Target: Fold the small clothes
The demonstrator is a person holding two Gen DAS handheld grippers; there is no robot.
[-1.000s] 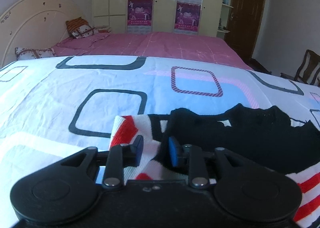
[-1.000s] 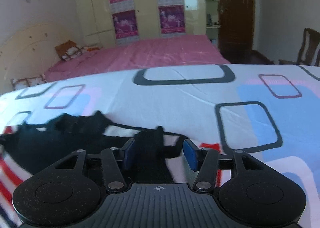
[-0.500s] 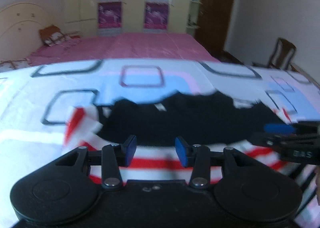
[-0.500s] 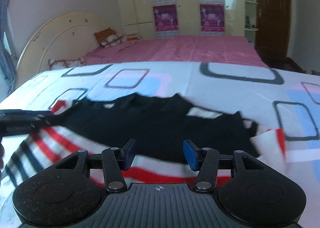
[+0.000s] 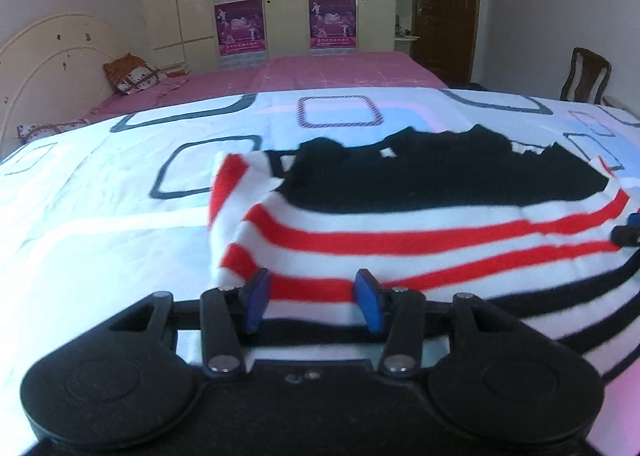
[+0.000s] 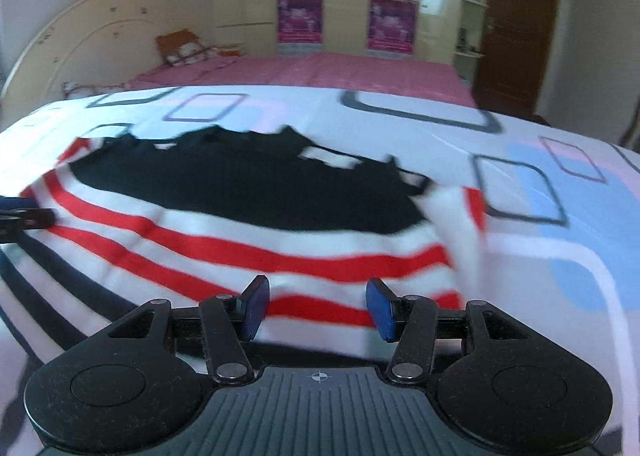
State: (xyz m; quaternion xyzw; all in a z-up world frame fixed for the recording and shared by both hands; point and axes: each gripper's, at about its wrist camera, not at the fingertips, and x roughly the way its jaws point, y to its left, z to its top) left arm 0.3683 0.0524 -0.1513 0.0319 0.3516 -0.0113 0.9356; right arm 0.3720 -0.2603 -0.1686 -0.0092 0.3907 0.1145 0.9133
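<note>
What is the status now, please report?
Left gripper open, right gripper open, both empty. Striped sweater flat on patterned sheet, no fold visible. Nothing in the way.

The white bed sheet printed with dark rounded squares (image 5: 100, 215) lies bare and flat to the left of the striped red, white and black knitted garment (image 5: 420, 232), so tongs can pass there freely. To the right of the garment the sheet (image 6: 560, 248) is also bare. Both the left tongs (image 5: 312, 300) and the right tongs (image 6: 318, 306) stand open over the garment's near edge. The other tongs' blue tip (image 5: 630, 230) intrudes at the garment's right side.
</note>
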